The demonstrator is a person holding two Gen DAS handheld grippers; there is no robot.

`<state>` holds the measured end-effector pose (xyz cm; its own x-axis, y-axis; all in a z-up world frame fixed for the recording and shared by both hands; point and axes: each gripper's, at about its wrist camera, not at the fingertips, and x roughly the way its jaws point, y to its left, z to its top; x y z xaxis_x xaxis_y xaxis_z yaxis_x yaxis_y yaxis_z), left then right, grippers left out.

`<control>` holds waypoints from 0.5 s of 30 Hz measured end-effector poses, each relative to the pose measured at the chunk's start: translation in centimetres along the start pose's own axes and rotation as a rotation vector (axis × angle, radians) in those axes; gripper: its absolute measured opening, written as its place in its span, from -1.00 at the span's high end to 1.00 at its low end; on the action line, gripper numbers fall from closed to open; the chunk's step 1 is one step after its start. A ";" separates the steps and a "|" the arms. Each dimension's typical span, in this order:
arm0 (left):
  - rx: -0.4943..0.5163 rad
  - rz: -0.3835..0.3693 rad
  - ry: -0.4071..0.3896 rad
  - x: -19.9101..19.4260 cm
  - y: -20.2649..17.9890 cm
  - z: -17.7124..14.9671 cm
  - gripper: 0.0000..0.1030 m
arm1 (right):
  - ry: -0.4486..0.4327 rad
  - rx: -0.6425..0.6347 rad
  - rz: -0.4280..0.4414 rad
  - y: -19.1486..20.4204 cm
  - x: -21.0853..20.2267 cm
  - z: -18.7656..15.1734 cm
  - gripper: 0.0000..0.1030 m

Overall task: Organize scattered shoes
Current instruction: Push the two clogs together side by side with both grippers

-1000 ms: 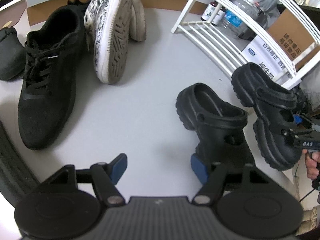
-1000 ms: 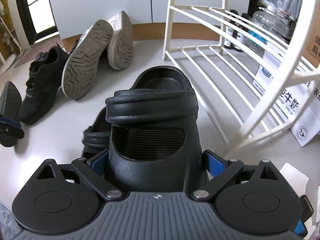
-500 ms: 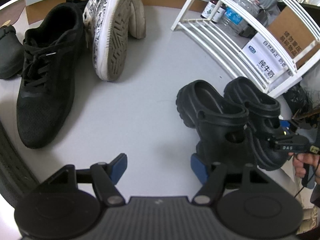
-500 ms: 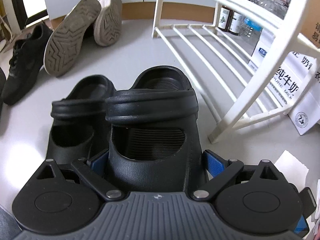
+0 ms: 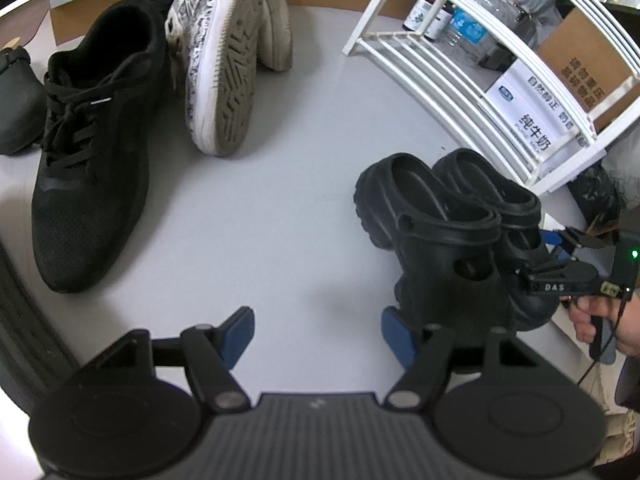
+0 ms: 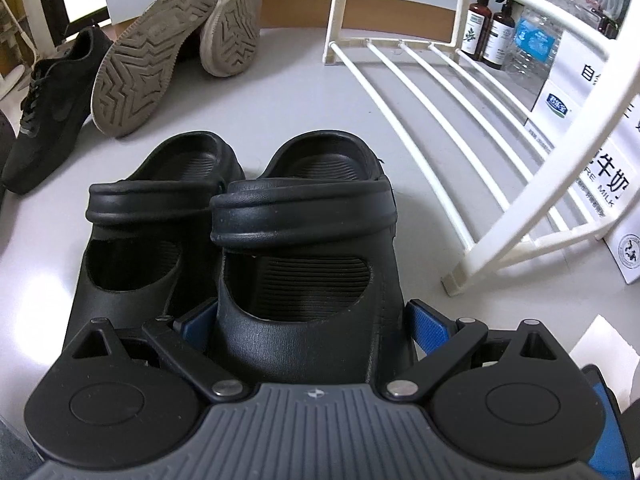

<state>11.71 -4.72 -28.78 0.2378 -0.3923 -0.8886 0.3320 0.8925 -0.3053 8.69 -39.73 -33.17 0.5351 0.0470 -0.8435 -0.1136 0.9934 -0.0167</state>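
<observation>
Two black clogs stand side by side on the grey floor, in front of the white shoe rack (image 6: 440, 112). My right gripper (image 6: 312, 320) is shut on the right clog (image 6: 304, 248) near its toe, blue pads pressed on both sides. The left clog (image 6: 160, 216) touches it. In the left wrist view, the left clog (image 5: 432, 232) lies just beyond the right fingertip of my left gripper (image 5: 316, 330), which is open over bare floor. The right gripper (image 5: 560, 264) shows there too, with a hand on its handle.
A black lace-up sneaker (image 5: 92, 152) and two white sneakers (image 5: 220, 64) tipped on their sides lie at the far left. Another dark shoe (image 5: 16, 100) sits at the left edge. Bottles (image 6: 488, 28) and milk cartons (image 5: 532, 120) stand behind the rack.
My right gripper has come down with its clog and brought it beside the other clog. The left gripper has stayed where it was, still open.
</observation>
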 end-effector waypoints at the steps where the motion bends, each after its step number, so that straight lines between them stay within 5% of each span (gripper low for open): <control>1: 0.002 0.002 0.001 0.0 0.0 0.0 -0.41 | 0.005 0.005 0.010 -0.1 0.3 0.0 -0.93; 15: 0.021 0.025 -0.009 0.1 0.0 1.4 -0.41 | 0.087 0.106 0.034 -0.8 1.0 -0.8 -0.96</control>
<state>12.99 -5.08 -28.42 0.2542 -0.3718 -0.8928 0.3449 0.8973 -0.2755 8.64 -40.57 -34.39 0.4572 0.0759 -0.8861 -0.0384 0.9971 0.0656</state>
